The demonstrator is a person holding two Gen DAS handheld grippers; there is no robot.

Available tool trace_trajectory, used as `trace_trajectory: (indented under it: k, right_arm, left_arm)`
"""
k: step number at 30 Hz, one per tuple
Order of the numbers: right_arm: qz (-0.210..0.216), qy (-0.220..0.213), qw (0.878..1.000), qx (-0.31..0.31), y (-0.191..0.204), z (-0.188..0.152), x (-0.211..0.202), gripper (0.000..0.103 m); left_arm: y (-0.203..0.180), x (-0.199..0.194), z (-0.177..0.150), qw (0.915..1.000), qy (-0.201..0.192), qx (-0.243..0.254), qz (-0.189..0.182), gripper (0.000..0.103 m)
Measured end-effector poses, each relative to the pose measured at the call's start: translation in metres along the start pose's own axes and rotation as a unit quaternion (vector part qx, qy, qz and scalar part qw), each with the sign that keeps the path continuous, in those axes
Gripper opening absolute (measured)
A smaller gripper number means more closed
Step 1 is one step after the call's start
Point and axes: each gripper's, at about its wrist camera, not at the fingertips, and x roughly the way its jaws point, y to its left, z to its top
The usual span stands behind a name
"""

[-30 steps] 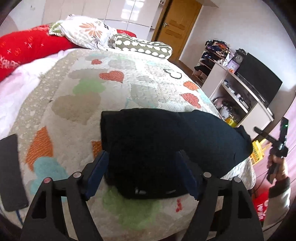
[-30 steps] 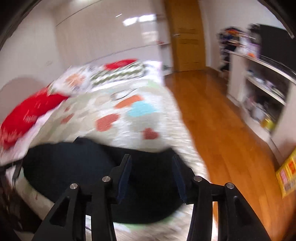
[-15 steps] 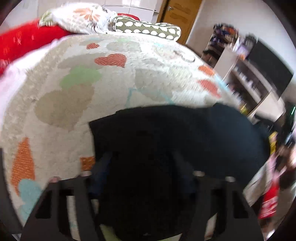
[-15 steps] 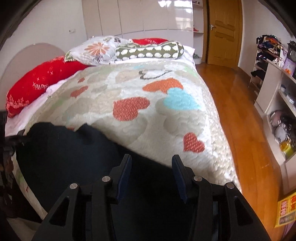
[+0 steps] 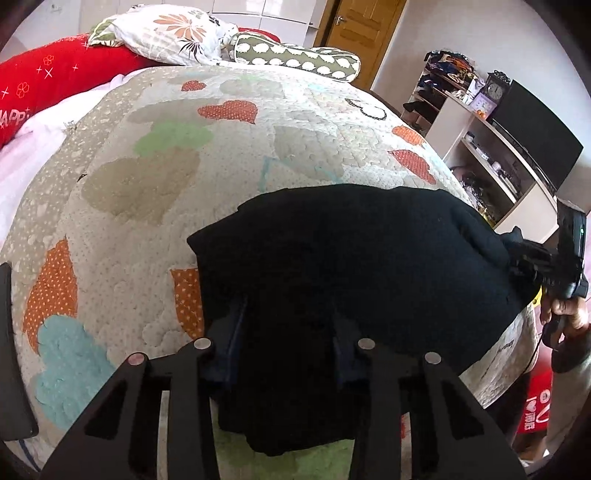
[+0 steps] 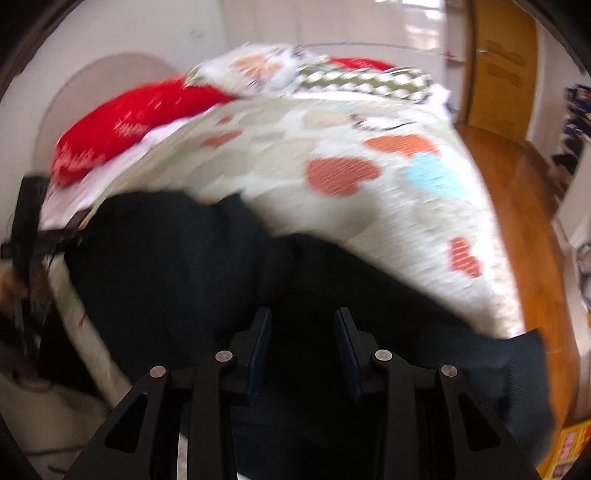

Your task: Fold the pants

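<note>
Black pants lie folded across the near end of a heart-patterned quilt. My left gripper is at their near left edge. Its jaws are closing, with a thick fold of black cloth filling the gap and covering the tips. In the right wrist view the pants spread left and under my right gripper. Its jaws are closing too, with cloth between the blue pads but no visible pinch. The left wrist view shows the right gripper at the pants' far right corner, held by a hand.
Red, floral and patterned pillows lie at the head of the bed. A flat dark object lies at the left edge. A shelf unit with a TV stands right of the bed, across a wooden floor.
My left gripper has sunk onto the pants' near edge and its jaws have narrowed around the cloth. My right gripper has moved in over the pants' right end and narrowed slightly.
</note>
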Motion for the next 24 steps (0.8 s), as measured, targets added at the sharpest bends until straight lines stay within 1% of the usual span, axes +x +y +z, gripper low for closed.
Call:
trace_trajectory:
  k: [3, 6, 7, 9, 12, 13, 14, 15, 16, 17, 18, 19, 24]
  right_arm:
    - [0.004, 0.019, 1.0, -0.018, -0.001, 0.001, 0.006, 0.037]
    - [0.033, 0.032, 0.999, -0.03, 0.005, -0.003, 0.013, 0.04]
    - [0.036, 0.037, 0.998, -0.037, 0.009, -0.004, 0.016, 0.04]
    - [0.028, 0.037, 0.997, -0.055, 0.017, -0.005, 0.019, 0.04]
    - [0.03, 0.036, 0.998, -0.052, 0.018, -0.002, 0.02, 0.04]
    - [0.027, 0.035, 0.997, -0.057, 0.02, -0.002, 0.021, 0.038]
    - [0.024, 0.035, 0.997, -0.06, 0.022, -0.002, 0.023, 0.037]
    - [0.02, 0.036, 0.997, -0.062, 0.024, -0.002, 0.027, 0.026]
    - [0.017, 0.037, 0.997, -0.068, 0.027, -0.002, 0.03, 0.011]
    - [0.009, 0.036, 0.997, -0.074, 0.028, -0.001, 0.03, 0.006]
    - [0.001, 0.039, 0.996, -0.08, 0.028, 0.0, 0.031, 0.003]
    - [-0.001, 0.041, 0.996, -0.077, 0.025, 0.004, 0.027, 0.002]
    - [-0.047, -0.003, 0.998, -0.036, -0.009, 0.021, 0.0, 0.002]
  left_arm:
    - [0.0, 0.0, -0.001, 1.0, -0.002, 0.004, 0.002, 0.035]
    - [0.0, 0.001, -0.001, 1.0, -0.002, 0.001, -0.001, 0.035]
    - [0.0, 0.001, -0.001, 1.0, -0.001, 0.001, -0.001, 0.035]
    - [0.0, 0.003, -0.001, 1.0, -0.001, 0.002, 0.0, 0.035]
    - [0.0, 0.003, -0.001, 1.0, -0.001, 0.003, 0.0, 0.035]
    - [0.0, 0.002, -0.001, 1.0, -0.001, 0.002, -0.001, 0.035]
    - [0.0, 0.002, -0.001, 1.0, -0.001, 0.001, -0.001, 0.035]
    - [0.0, 0.003, -0.001, 1.0, -0.001, 0.0, -0.002, 0.035]
    - [0.0, 0.003, -0.001, 1.0, -0.002, 0.0, -0.003, 0.035]
    - [0.0, 0.003, -0.001, 1.0, -0.001, 0.0, -0.001, 0.035]
    - [0.0, 0.003, 0.0, 1.0, -0.001, 0.0, -0.001, 0.035]
    - [0.0, 0.003, 0.0, 1.0, -0.001, 0.0, 0.0, 0.035]
    - [0.003, 0.003, 0.0, 1.0, 0.0, -0.003, -0.005, 0.035]
